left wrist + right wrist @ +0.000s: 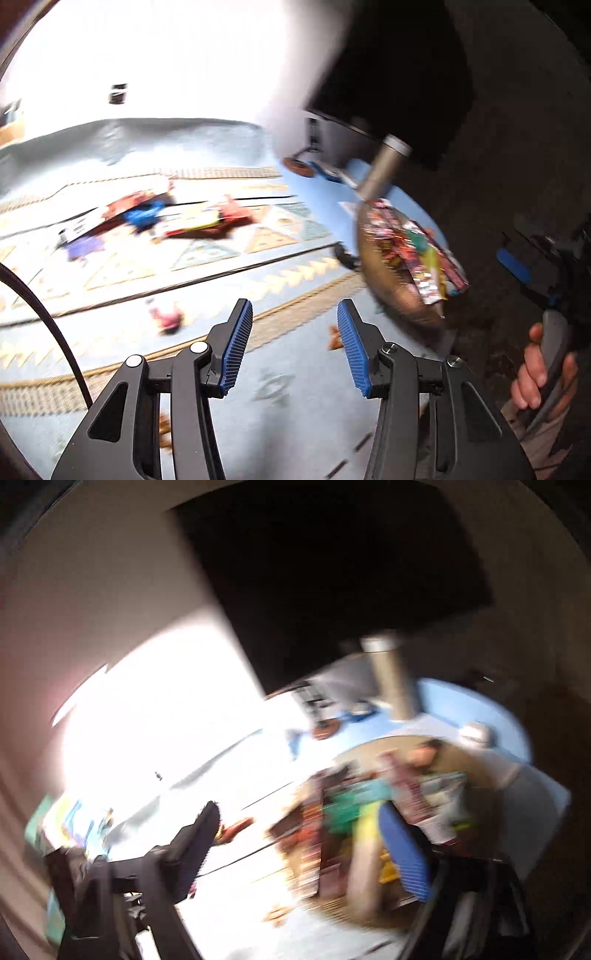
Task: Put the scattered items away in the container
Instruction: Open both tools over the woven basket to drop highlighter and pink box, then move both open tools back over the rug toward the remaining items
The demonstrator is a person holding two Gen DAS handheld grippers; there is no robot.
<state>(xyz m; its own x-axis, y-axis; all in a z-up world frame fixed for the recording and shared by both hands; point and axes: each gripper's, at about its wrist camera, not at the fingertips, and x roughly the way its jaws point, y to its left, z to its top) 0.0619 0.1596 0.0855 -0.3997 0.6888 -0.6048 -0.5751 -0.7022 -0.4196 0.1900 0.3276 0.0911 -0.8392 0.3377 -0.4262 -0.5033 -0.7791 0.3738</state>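
1. Left gripper (294,341): jaws partly spread, blue ribbed pads facing each other, nothing between them. It hangs over a pale blue patterned rug (207,266).
2. Right gripper (306,849): jaws spread wide, nothing pinched. One dark finger (201,834) sits at the left, one blue pad (404,853) at the right, over the rim of the bowl; whether it touches the bowl is lost in blur.
3. In the left wrist view the right gripper's blue pad (513,264) shows at the far right, with a hand (543,373) wrapped round its grey handle.
4. Container: a round brown bowl (391,295) on the rug, right of the left gripper, already heaped with shiny snack packets (413,251). The right wrist view shows the same bowl (365,904) close up, badly smeared.
5. Scattered items remaining: a loose cluster of packets (177,218) (red, blue, yellow, purple) mid-rug, well apart from the bowl; one small pink-red item (168,317) near the left gripper's left finger; a small brown bit (334,338) just beside the right finger.
6. A grey metal leg (384,166) stands just behind the bowl, under a dark piece of furniture.
7. A black cable (48,325) curves along the left edge.
8. Heavy motion blur in both views; packet labels are unreadable.
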